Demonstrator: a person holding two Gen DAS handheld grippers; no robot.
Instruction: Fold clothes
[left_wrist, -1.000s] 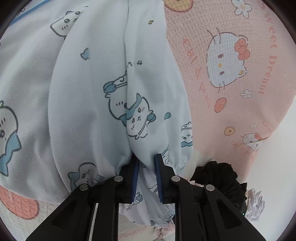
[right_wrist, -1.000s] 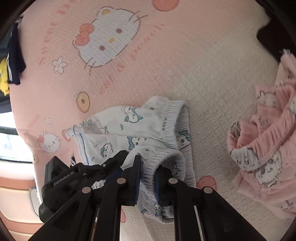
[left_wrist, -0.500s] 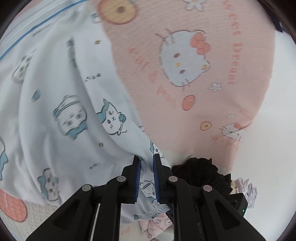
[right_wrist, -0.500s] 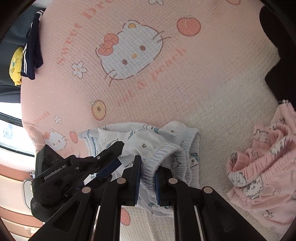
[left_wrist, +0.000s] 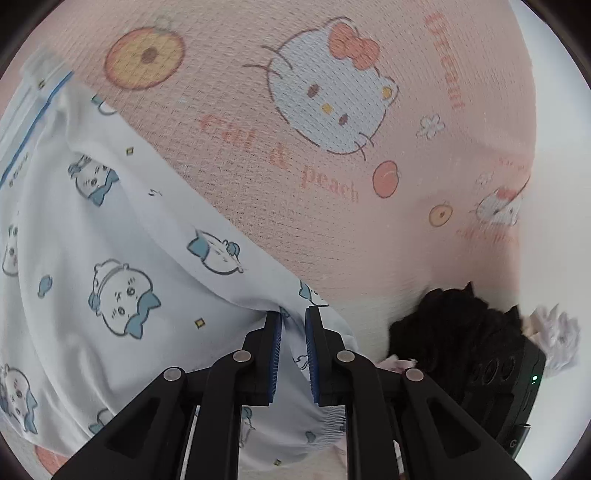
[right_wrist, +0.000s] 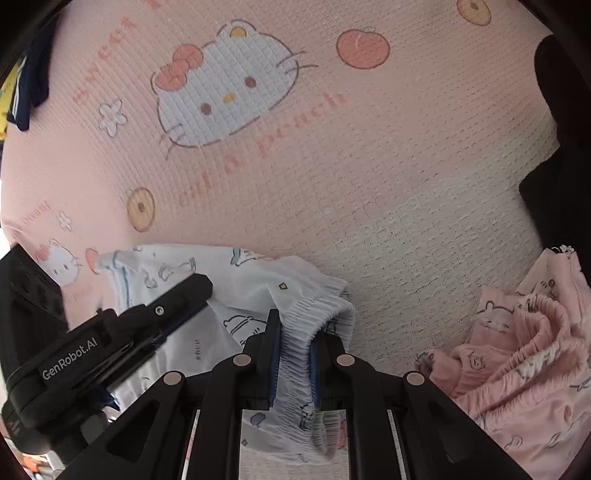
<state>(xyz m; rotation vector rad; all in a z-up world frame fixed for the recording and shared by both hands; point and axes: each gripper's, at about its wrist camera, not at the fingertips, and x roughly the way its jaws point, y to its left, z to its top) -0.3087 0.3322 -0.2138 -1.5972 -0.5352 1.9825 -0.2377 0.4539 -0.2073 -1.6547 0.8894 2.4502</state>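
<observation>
Light blue pyjama pants (left_wrist: 110, 258) with cartoon animal prints hang above a pink Hello Kitty blanket (left_wrist: 332, 166). My left gripper (left_wrist: 293, 317) is shut on the pants' fabric, which spreads to the left in the left wrist view. My right gripper (right_wrist: 293, 325) is shut on the gathered elastic waistband (right_wrist: 314, 310) of the same pants (right_wrist: 236, 284). The left gripper's black body (right_wrist: 110, 343) shows at the lower left of the right wrist view, close beside the right gripper.
A crumpled pink pyjama garment (right_wrist: 524, 350) lies on the blanket (right_wrist: 332, 166) at the right. A black garment (left_wrist: 454, 325) lies near the blanket's edge, with a white crumpled item (left_wrist: 557, 332) beside it. Dark clothing (right_wrist: 26, 88) hangs at the upper left.
Both grippers have lifted and pulled the pants across the blanket; the fabric has slid to the left in the left wrist view, and more bare blanket shows.
</observation>
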